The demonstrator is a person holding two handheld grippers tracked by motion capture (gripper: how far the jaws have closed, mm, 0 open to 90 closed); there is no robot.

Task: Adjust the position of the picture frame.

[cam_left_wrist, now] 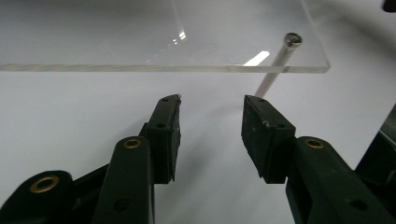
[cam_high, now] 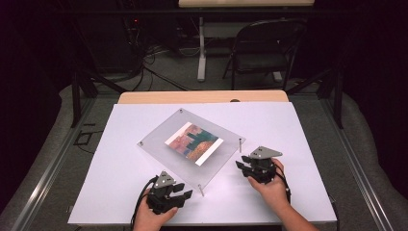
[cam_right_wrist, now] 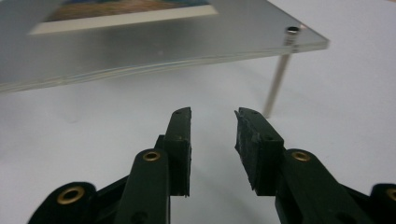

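The clear frame (cam_high: 192, 144) with a colourful picture (cam_high: 194, 142) inside stands on thin metal legs in the middle of the white table (cam_high: 120, 183).

The picture lies flat between the see-through plates. Near the frame's near left corner, the left gripper (cam_high: 185, 190) has its jaws partly open, holding nothing. Just by the right corner, the right gripper (cam_high: 242, 166) is partly open too, also holding nothing. One leg (cam_left_wrist: 275, 67) stands close ahead of the left gripper. The far room is dark and hard to make out.
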